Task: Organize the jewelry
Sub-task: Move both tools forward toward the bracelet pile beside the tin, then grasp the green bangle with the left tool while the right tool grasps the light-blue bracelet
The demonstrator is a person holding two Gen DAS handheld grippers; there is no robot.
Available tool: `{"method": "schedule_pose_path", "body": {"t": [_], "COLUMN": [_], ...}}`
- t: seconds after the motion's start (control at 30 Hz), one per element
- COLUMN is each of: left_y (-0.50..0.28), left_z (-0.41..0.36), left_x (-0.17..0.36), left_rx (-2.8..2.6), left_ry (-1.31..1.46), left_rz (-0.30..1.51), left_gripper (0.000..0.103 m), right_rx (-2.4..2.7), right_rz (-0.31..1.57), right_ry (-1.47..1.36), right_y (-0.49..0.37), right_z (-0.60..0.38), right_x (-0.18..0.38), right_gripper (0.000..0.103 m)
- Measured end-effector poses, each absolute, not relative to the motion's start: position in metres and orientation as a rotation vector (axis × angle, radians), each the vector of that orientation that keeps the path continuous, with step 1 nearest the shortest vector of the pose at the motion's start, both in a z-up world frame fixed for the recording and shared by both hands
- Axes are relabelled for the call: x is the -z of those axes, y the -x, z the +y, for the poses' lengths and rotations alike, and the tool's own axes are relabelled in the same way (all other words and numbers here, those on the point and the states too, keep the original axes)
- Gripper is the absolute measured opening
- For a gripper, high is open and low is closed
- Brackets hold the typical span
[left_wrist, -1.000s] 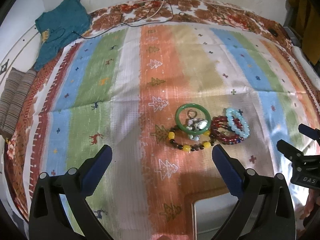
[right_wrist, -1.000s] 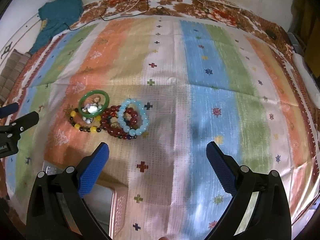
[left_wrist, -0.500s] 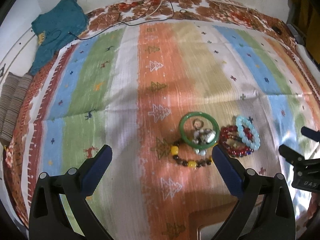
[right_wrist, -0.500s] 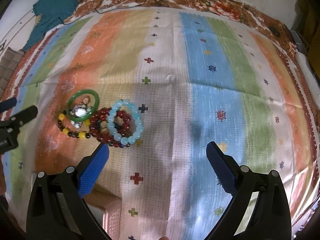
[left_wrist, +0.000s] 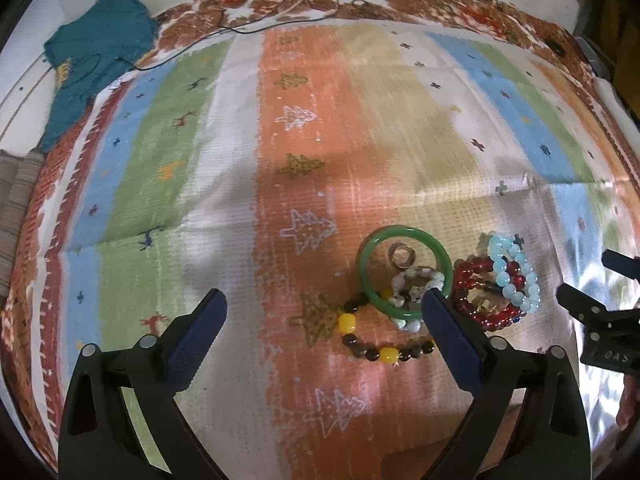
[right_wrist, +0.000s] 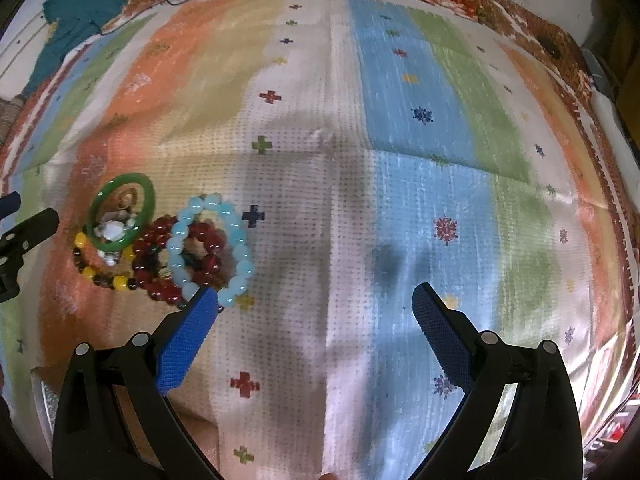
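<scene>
Both my tools gape wide, holding nothing; the bracelets (left_wrist: 440, 292) lie heaped on the striped cloth (left_wrist: 200, 160), just ahead of my left tool (left_wrist: 320, 308); I'm approaching to pick one; next, centre over the green bangle (left_wrist: 404, 270) and close.

Warm, uneven light; soft shadows cross mid-frame, glare whitens the lower right, fisheye bends edges, slight blur overall.

Teal garment (left_wrist: 94, 54), cables (left_wrist: 280, 20), striped cloth (left_wrist: 400, 140)
</scene>
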State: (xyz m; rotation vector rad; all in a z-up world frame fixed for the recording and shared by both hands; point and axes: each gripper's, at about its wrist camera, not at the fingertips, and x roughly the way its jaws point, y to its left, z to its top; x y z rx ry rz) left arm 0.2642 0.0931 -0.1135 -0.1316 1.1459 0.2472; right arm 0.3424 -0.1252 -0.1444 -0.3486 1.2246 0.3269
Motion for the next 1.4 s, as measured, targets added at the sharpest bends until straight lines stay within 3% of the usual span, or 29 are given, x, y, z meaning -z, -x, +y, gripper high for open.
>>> {"method": "schedule_pose_path", "body": {"t": [0.37, 0.63, 0.7, 0.77, 0.87, 0.93, 0.97, 1.4], "left_y": [-0.281, -0.292, -0.294, -0.295, -0.298, -0.300, -0.300, -0.287], "left_z": [0.100, 0.103, 0.102, 0.102, 0.100, 0.097, 0.097, 0.084], "left_x": [0.134, 0.155, 0.160, 0.164, 0.164, 0.164, 0.164, 0.134], "left_rx": [-0.219, -0.216, -0.212, -0.209, -0.203, -0.205, -0.208, -0.227], "left_ry": [0.155, 0.149, 0.141, 0.140, 0.141, 0.130, 0.124, 0.116], "left_rz": [1.182, 1.228, 1.242, 1.249, 1.248, 1.257, 1.259, 1.222], "left_gripper": [0.090, 0.069, 0.060, 0.055, 0.033, 0.007, 0.007, 0.008], "right_rx": [-0.327, -0.339, -0.351, -0.362, -0.381, -0.399, -0.401, -0.425], "right_rz": [1.263, 1.273, 1.287, 1.297, 1.282, 1.280, 1.277, 1.225], "right_ry": [0.364, 0.393, 0.394, 0.401, 0.430, 0.418, 0.420, 0.382], "right_y": [-0.356, -0.363, -0.363, -0.363, -0.362, -0.362, -0.361, -0.352], "right_z": [-0.114, -0.104, -0.102, -0.099, -0.089, -0.087, -0.085, -0.090], "right_x": [0.163, 0.170, 0.173, 0.176, 0.177, 0.175, 0.174, 0.152], "right_gripper": [0.098, 0.096, 0.068, 0.066, 0.055, 0.033, 0.014, 0.012]}}
